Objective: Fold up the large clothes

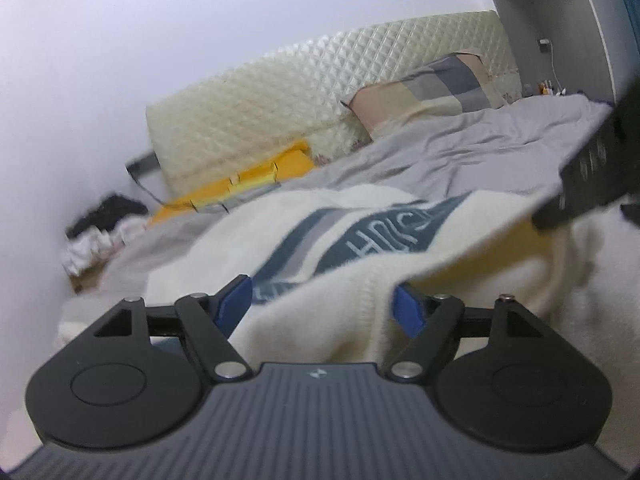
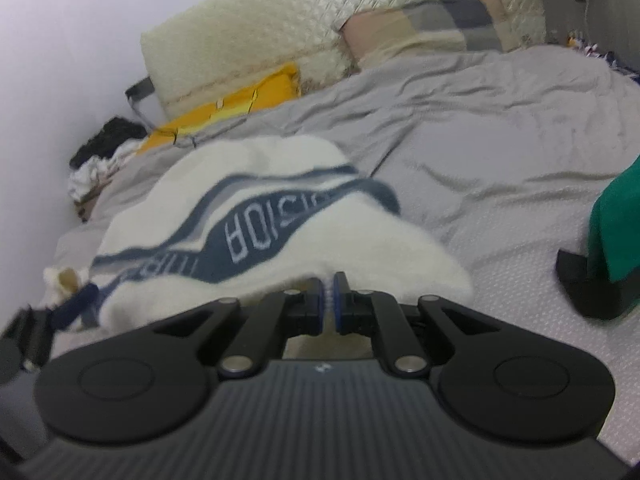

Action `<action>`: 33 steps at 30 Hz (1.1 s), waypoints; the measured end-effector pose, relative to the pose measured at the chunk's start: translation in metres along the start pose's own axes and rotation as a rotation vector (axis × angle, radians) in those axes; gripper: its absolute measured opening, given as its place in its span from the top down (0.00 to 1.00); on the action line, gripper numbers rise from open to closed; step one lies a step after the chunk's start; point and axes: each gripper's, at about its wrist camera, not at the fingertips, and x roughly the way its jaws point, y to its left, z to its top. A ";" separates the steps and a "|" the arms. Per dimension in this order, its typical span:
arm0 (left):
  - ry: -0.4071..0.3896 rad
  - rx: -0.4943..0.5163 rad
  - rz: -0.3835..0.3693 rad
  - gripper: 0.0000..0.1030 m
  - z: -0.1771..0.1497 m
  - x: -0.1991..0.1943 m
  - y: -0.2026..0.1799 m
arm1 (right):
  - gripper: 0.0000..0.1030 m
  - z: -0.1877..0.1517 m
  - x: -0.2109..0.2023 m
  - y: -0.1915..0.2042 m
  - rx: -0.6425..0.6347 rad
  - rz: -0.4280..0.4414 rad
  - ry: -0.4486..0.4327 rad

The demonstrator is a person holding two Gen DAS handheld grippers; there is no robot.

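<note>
Item: white knit sweater (image 1: 352, 240) w/ navy lettered band, lying on grey bedspread (image 2: 480, 152), near edge lifted. R gripper (image 2: 329, 300): jaws closed, pinching sweater hem, fabric betw. pads. L gripper (image 1: 320, 304): jaws spread wide, sweater fold draped betw. them, pads not pressing. Advice: seat L pads deep on the hem edge before closing; keep both grips level, hem taut, so the fold lands square. Surrounds: yellow cloth (image 2: 240, 104), quilted headboard (image 1: 320, 92), patchwork pillow (image 2: 432, 24), green item (image 2: 616, 228) at right.
</note>
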 end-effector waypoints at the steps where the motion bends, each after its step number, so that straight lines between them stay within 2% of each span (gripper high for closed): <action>1: 0.028 -0.015 -0.040 0.35 0.000 0.001 0.003 | 0.90 -0.001 0.003 0.001 -0.006 -0.010 0.018; 3: 0.128 0.043 -0.158 0.68 -0.004 0.008 -0.002 | 0.90 -0.004 0.009 0.002 -0.015 -0.028 0.041; 5: 0.149 0.104 -0.187 0.73 -0.010 0.003 -0.011 | 0.90 -0.006 0.011 0.000 0.000 -0.035 0.047; 7: 0.126 0.150 -0.195 0.77 -0.011 -0.007 -0.014 | 0.91 -0.005 0.009 -0.004 0.036 -0.032 0.023; 8: 0.116 0.139 -0.203 0.84 -0.008 -0.012 -0.011 | 0.92 -0.004 0.007 -0.004 0.050 -0.028 0.009; 9: 0.109 0.120 -0.221 0.95 -0.006 -0.014 -0.005 | 0.92 -0.003 0.004 -0.006 0.067 -0.019 -0.010; 14: 0.041 0.039 -0.239 0.96 0.008 -0.032 0.015 | 0.92 0.002 -0.007 -0.008 0.089 0.022 -0.061; 19: -0.003 -0.057 -0.233 0.97 0.014 -0.051 0.028 | 0.90 -0.001 -0.007 -0.002 0.064 0.039 -0.035; 21: -0.032 -0.074 -0.216 0.97 0.020 -0.053 0.031 | 0.83 -0.002 -0.004 0.002 0.035 0.045 -0.013; 22: -0.046 -0.077 -0.201 0.97 0.022 -0.054 0.033 | 0.81 -0.003 -0.002 0.005 0.014 0.036 -0.001; 23: -0.058 -0.074 -0.188 0.97 0.024 -0.054 0.034 | 0.72 -0.005 0.002 0.009 -0.026 0.014 0.018; 24: -0.065 -0.072 -0.182 0.97 0.026 -0.055 0.034 | 0.69 -0.009 0.008 0.014 -0.083 -0.029 0.049; 26: -0.064 -0.091 -0.189 0.97 0.027 -0.056 0.036 | 0.69 -0.017 0.020 0.023 -0.163 -0.084 0.117; 28: -0.070 -0.095 -0.184 0.97 0.028 -0.058 0.037 | 0.69 -0.024 0.028 0.026 -0.191 -0.108 0.167; 33: -0.073 -0.120 -0.187 0.97 0.029 -0.059 0.042 | 0.70 -0.032 0.026 0.031 -0.218 -0.206 0.155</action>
